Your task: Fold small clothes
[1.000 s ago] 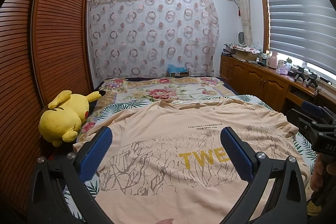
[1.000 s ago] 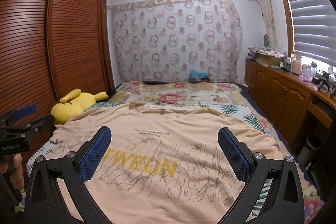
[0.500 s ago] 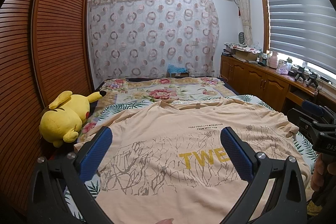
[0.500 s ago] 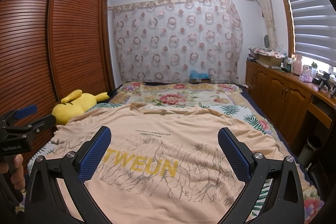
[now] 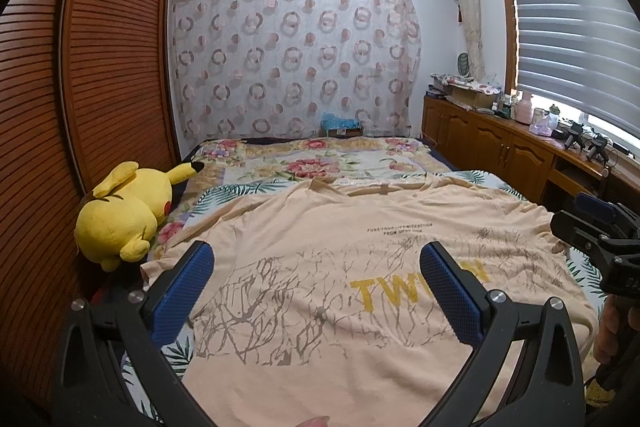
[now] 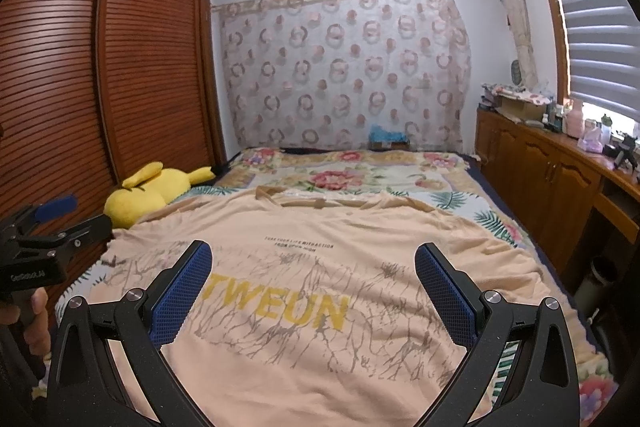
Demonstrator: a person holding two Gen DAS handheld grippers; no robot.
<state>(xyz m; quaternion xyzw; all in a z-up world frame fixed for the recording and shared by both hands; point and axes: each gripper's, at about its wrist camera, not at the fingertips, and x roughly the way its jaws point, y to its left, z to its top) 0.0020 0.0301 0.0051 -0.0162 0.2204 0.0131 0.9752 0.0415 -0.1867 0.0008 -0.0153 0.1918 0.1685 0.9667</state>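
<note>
A peach T-shirt (image 5: pixel 320 267) is spread flat, front up, on the bed (image 5: pixel 320 163). The left gripper (image 5: pixel 316 267) and right gripper (image 6: pixel 312 267) are held wide apart above it, apparently without contact. A yellow plush toy (image 5: pixel 120 211) is seen beside the shirt.

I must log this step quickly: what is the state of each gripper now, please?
Left gripper: open, holding nothing, above the T-shirt.
Right gripper: open, holding nothing, also above the T-shirt.
</note>
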